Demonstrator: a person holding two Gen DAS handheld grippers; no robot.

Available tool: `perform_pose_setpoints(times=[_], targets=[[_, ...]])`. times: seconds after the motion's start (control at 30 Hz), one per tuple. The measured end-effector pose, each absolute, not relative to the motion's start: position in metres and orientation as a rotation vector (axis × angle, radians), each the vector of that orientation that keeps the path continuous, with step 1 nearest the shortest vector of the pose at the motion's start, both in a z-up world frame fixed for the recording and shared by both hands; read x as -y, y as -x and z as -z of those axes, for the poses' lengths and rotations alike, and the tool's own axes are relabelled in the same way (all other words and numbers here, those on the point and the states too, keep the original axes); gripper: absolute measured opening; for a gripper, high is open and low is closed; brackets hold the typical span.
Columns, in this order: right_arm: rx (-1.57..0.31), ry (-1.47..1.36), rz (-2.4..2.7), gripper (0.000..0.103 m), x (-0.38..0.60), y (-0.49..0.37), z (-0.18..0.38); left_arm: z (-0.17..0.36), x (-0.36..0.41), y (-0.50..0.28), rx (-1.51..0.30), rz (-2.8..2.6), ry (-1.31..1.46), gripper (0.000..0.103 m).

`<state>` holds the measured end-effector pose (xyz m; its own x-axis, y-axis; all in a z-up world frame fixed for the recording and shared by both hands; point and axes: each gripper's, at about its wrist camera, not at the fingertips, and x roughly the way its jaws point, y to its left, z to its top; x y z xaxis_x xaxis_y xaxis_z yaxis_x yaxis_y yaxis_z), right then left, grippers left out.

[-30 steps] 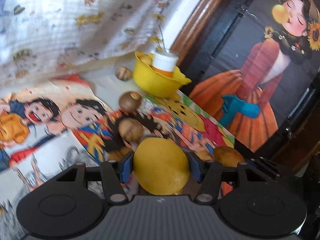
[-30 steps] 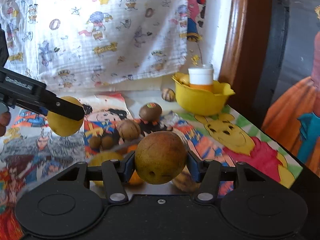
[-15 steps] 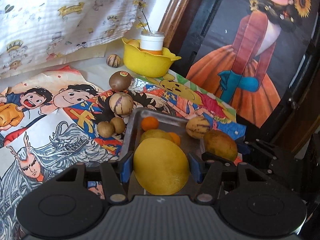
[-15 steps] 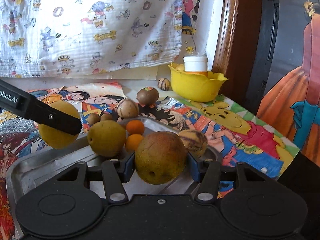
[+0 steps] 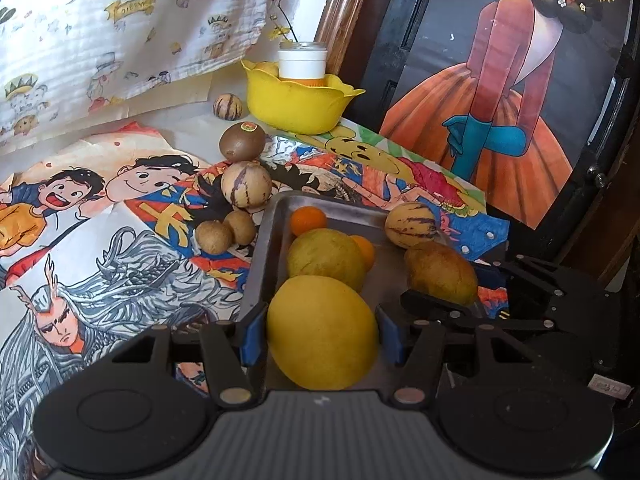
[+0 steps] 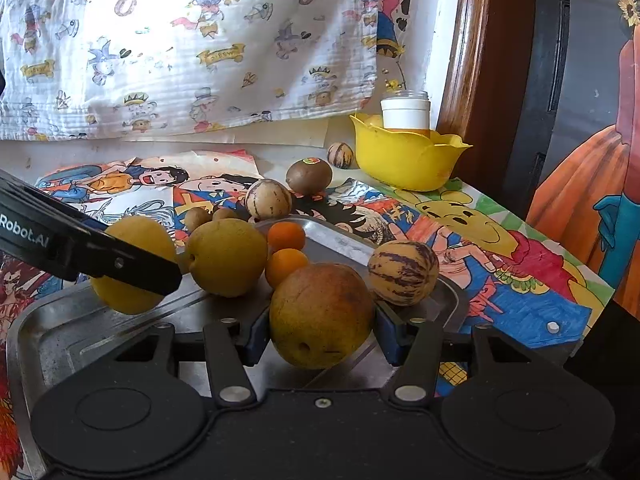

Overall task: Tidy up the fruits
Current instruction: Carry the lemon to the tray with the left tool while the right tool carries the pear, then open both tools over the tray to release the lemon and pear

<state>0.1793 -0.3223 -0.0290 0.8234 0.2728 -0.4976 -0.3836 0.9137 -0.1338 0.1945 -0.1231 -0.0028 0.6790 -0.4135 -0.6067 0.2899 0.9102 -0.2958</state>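
Note:
My left gripper (image 5: 320, 330) is shut on a yellow lemon-like fruit (image 5: 322, 332), held over the near part of a metal tray (image 5: 264, 248). My right gripper (image 6: 322, 320) is shut on a brownish pear-like fruit (image 6: 320, 314) over the same tray (image 6: 52, 332). In the tray lie a yellow-green fruit (image 6: 226, 262), two small oranges (image 6: 286, 236), and a striped melon (image 6: 402, 272). The left gripper with its yellow fruit (image 6: 132, 264) shows at the left of the right wrist view. The right gripper's fruit (image 5: 440, 272) shows in the left wrist view.
On the cartoon-print mat beyond the tray lie a striped melon (image 5: 246, 190), a kiwi (image 5: 242, 142), two small brown fruits (image 5: 224, 234) and another small striped fruit (image 5: 227, 107). A yellow bowl (image 5: 296, 100) holding a white-capped jar stands at the back by a wooden frame.
Both grippers have pulled back and lowered toward the tray with their fruits still held. The tray and its fruits have come into view.

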Motion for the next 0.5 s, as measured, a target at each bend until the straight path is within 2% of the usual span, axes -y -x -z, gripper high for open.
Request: perform_pose_setpoints(times=[0.5], targets=[[-0.510, 0.237, -0.359, 0.056, 0.3183, -0.1799, 0.0348, 0.0089, 0.1222, -0.1975, -0.754, 0.397, 0.193, 0.062]])
